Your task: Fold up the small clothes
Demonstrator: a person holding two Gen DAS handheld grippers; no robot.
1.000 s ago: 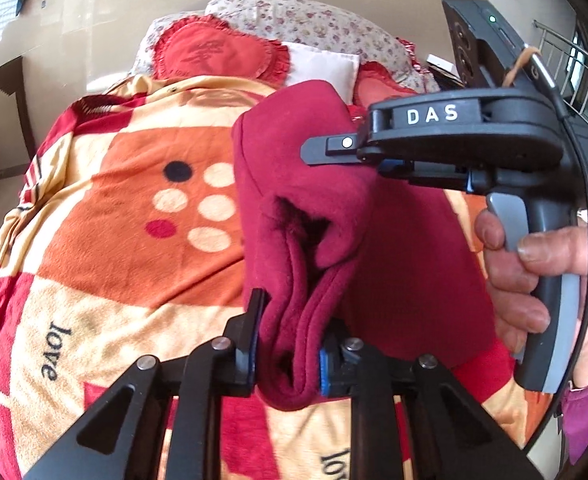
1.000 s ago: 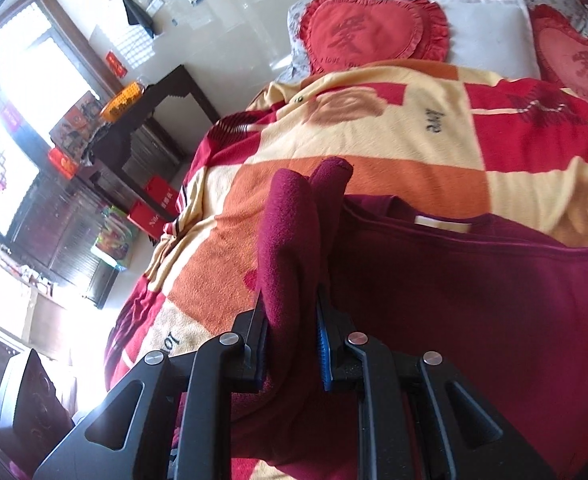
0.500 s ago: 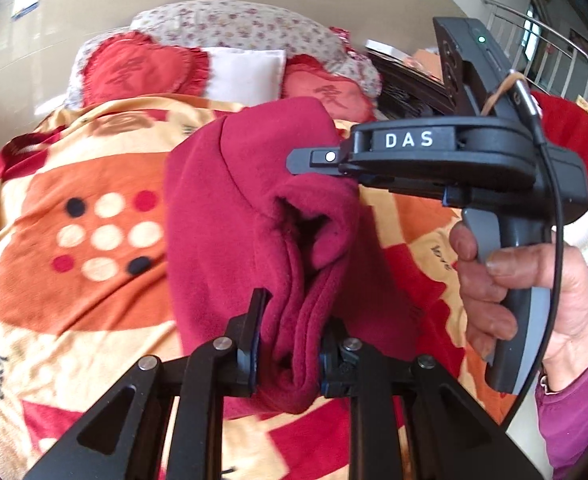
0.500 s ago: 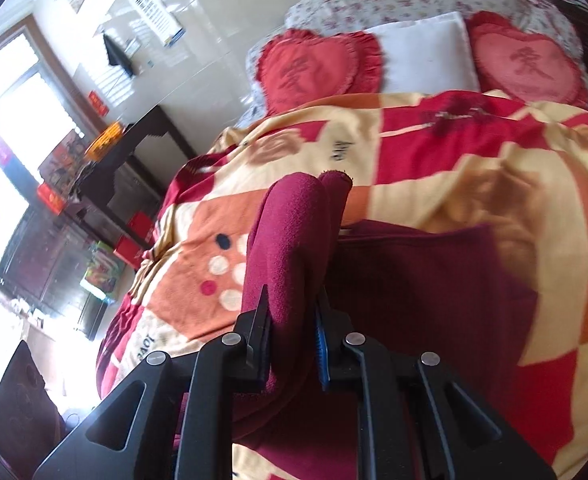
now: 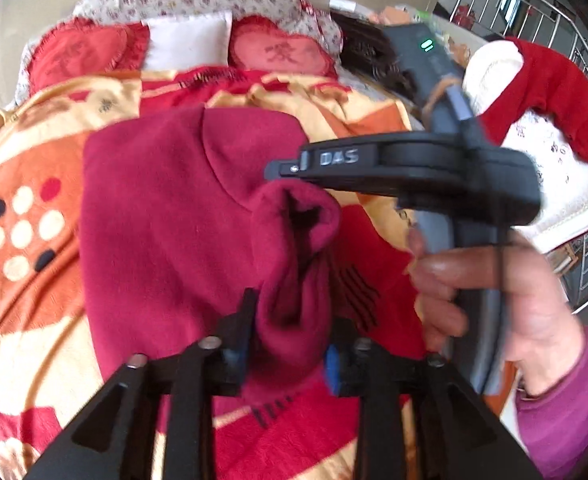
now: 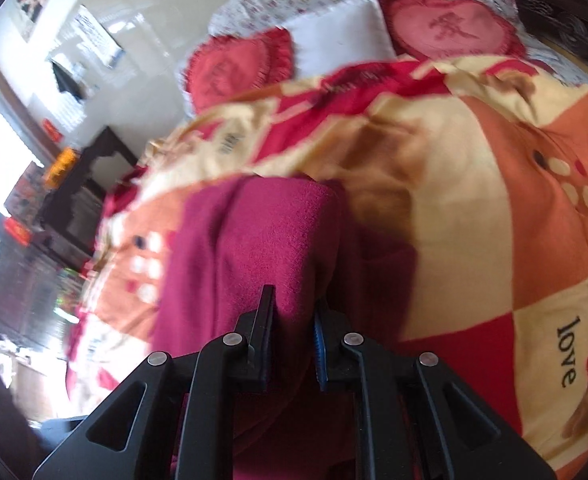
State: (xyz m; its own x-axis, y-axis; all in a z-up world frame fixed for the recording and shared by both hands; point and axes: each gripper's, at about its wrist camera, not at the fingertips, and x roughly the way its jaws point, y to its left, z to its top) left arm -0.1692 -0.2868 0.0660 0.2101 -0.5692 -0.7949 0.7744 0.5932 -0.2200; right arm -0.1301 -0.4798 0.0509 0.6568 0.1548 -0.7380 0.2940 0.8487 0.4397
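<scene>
A dark red fleece garment [image 5: 165, 216] hangs doubled over above the patterned blanket [image 5: 25, 184]. My left gripper [image 5: 289, 316] is shut on a bunched fold of it. My right gripper [image 6: 291, 316] is shut on another fold of the same garment [image 6: 261, 240]. In the left wrist view the right gripper's black body marked DAS [image 5: 406, 172] sits just right of the cloth, held by a hand [image 5: 506, 300]. The lower part of the garment is hidden behind the fingers.
The bed carries an orange, red and cream blanket [image 6: 494, 184], two red heart cushions [image 5: 281, 52] and a white pillow [image 5: 189, 40] at its head. A red and white garment [image 5: 542, 92] lies at the right edge. A dark side table [image 6: 81, 192] stands left of the bed.
Both grippers have swung right across the bed with the garment still clamped. The cloth now hangs more folded over itself, and the view has turned toward the bed's right side.
</scene>
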